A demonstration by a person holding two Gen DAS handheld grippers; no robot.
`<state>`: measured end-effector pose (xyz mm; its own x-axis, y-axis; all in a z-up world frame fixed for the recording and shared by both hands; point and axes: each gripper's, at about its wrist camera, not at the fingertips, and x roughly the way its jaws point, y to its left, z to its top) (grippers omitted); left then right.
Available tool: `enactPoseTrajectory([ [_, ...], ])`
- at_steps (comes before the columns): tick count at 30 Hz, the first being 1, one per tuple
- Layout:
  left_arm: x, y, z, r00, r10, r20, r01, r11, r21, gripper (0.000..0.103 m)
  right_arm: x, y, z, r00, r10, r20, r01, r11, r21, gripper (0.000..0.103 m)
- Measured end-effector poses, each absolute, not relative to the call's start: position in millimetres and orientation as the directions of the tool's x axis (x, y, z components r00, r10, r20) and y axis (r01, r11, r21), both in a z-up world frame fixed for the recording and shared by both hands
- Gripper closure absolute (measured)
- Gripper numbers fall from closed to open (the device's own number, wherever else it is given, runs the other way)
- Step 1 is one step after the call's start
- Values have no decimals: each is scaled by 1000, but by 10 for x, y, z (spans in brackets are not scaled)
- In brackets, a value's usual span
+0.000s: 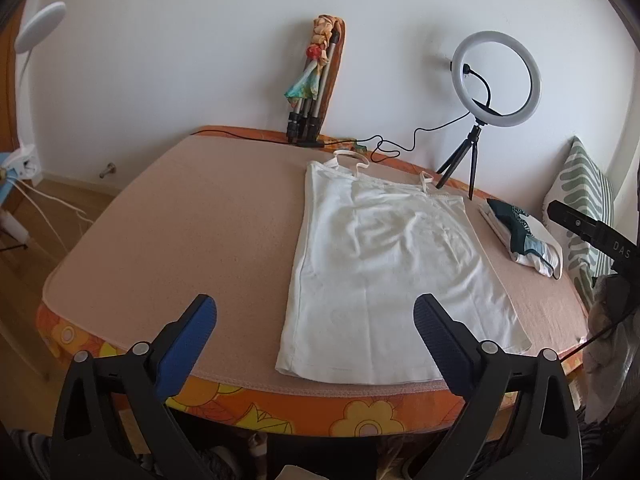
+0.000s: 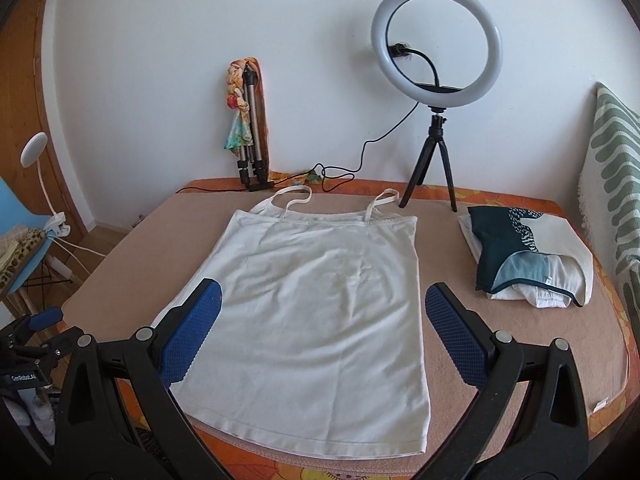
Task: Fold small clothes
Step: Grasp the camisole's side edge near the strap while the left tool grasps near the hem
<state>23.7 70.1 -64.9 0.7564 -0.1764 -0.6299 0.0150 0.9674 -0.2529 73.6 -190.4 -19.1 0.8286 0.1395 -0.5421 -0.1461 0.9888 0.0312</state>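
Observation:
A white strappy top lies flat and spread out on the pink-covered table, straps at the far end, hem at the near edge. It also shows in the right wrist view. My left gripper is open and empty, held above the near edge over the top's hem at its left side. My right gripper is open and empty, held above the lower half of the top. A folded pile of clothes, teal and white, sits to the right of the top; it also shows in the left wrist view.
A ring light on a small black tripod stands at the table's far right, its cable trailing along the back edge. A folded tripod with a cloth leans on the wall. A patterned cushion is at the right. A blue chair stands left.

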Motion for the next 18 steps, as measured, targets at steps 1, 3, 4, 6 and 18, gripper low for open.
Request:
enactPoseTrajectory([
  [1,243,723,-693,751,-184,-634,10,963,-268,11,812,-1819,-211,821,145,-553,-163,986,17,0],
  [3,256,749,-780,739,-183,-648,-1,962,-272,11,942,-1690,-246,807,185,-561,-211,977,19,0],
  [4,266,750,-823,731,-187,-656,0,962,-274,12,1023,-1634,-266,797,205,-568,-230,973,28,0],
  [6,295,756,-905,716,-202,-668,5,959,-285,16,1196,-1541,-291,775,223,-591,-238,970,53,0],
  [18,432,912,-1317,649,-373,-663,46,889,-456,48,2246,-856,-348,611,366,-702,-346,921,179,11],
])
